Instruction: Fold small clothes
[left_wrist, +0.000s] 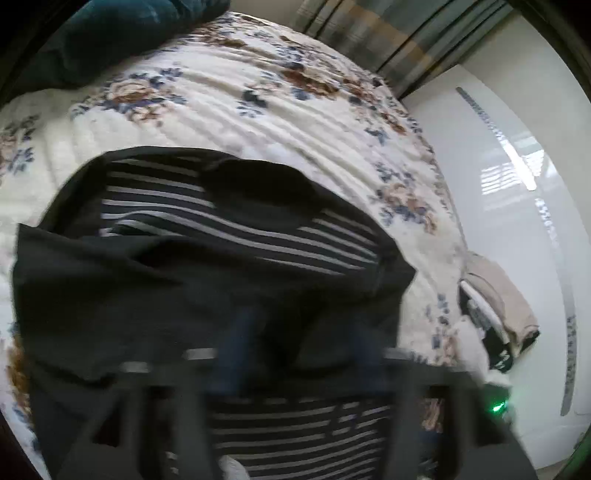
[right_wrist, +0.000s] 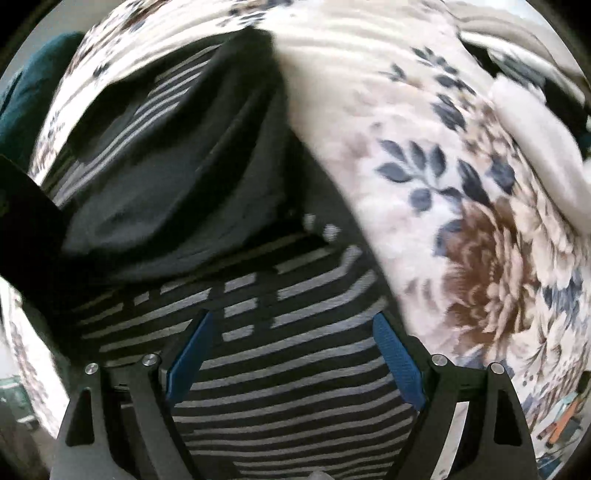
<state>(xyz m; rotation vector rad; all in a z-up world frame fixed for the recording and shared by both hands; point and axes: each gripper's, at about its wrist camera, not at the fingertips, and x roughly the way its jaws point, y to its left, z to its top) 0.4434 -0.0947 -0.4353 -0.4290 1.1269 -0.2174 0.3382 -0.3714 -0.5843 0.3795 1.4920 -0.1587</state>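
A small black garment with grey-white stripes (left_wrist: 229, 229) lies partly folded on a floral quilt (left_wrist: 229, 103); a plain black flap is turned over its striped part. My left gripper (left_wrist: 299, 325) hovers open just over the garment's near black edge, its fingers blurred by motion. In the right wrist view the same garment (right_wrist: 280, 332) fills the lower middle, with the black flap (right_wrist: 177, 177) beyond it. My right gripper (right_wrist: 291, 325) is open, its blue pads (right_wrist: 397, 354) spread wide over the striped cloth, holding nothing.
A dark teal cushion (left_wrist: 110, 33) sits at the far left of the bed. A stack of folded beige and black clothes (left_wrist: 495, 317) lies by the bed's right edge, beside a white wall or cabinet (left_wrist: 517, 184). Bare quilt (right_wrist: 461, 184) lies to the right.
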